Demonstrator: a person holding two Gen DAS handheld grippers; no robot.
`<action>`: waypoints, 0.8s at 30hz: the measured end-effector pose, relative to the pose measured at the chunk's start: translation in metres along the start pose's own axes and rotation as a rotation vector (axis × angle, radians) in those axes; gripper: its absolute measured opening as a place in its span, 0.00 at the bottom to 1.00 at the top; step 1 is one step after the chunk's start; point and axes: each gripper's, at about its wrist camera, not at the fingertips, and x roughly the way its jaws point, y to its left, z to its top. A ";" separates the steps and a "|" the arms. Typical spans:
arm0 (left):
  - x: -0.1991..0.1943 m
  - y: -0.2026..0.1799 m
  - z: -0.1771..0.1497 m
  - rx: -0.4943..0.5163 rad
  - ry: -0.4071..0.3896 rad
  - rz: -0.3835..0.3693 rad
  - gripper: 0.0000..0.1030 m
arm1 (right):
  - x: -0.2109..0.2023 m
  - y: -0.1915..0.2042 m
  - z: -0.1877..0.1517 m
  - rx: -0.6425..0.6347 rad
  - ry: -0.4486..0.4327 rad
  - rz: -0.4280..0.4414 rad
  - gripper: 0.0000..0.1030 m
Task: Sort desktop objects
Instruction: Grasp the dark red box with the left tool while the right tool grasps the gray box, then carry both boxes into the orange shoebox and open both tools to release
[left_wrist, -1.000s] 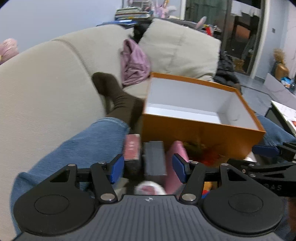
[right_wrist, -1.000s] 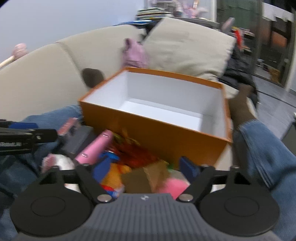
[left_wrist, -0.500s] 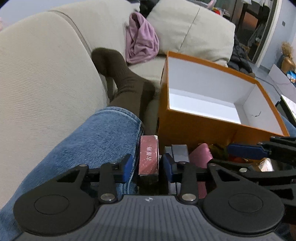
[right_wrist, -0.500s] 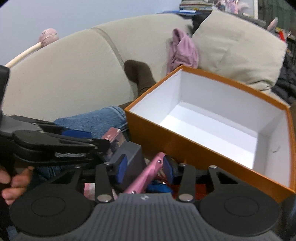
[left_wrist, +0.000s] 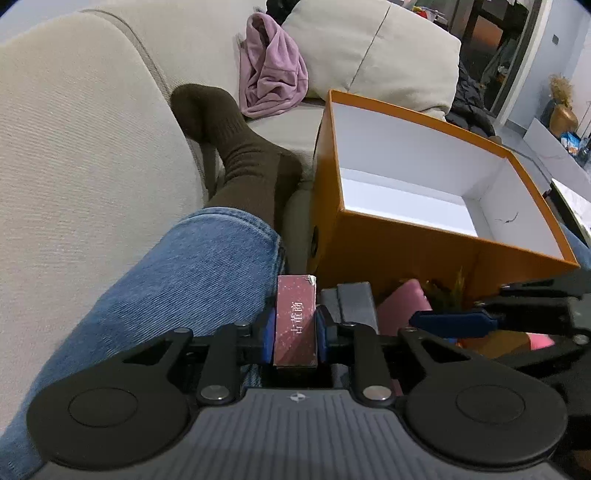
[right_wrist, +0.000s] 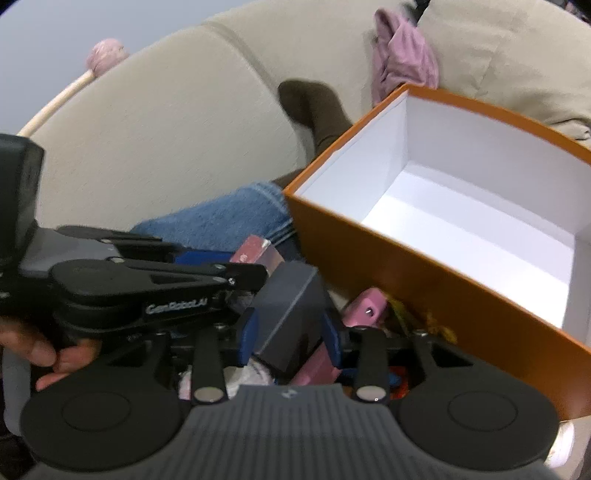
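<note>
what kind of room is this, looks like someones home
Most likely a home living room: a beige sofa with a big cushion, a purple garment tossed on it, and the person's jeans-clad leg stretched along the seat.

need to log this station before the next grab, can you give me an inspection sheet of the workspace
surface: beige sofa, with the person's jeans leg across it
job's things: orange box, white inside, nothing seen in it; maroon box; dark grey box; pink case lying beside the grey one
clutter: small colourful items in front of the orange box, too jumbled to name
grippers: left gripper shut on the maroon box; right gripper around the dark grey box, pads at its sides
cables: nothing seen
surroundings: purple cloth, cushion, brown sock
</note>
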 end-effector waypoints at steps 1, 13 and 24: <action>-0.003 0.002 -0.002 -0.007 0.000 -0.010 0.25 | 0.003 0.002 0.000 0.000 0.009 0.003 0.43; -0.009 0.017 -0.008 -0.071 -0.009 -0.057 0.25 | 0.039 0.023 0.006 -0.044 0.053 -0.138 0.53; -0.021 0.007 -0.004 -0.051 -0.039 -0.022 0.24 | -0.002 0.017 0.006 -0.055 -0.031 -0.095 0.38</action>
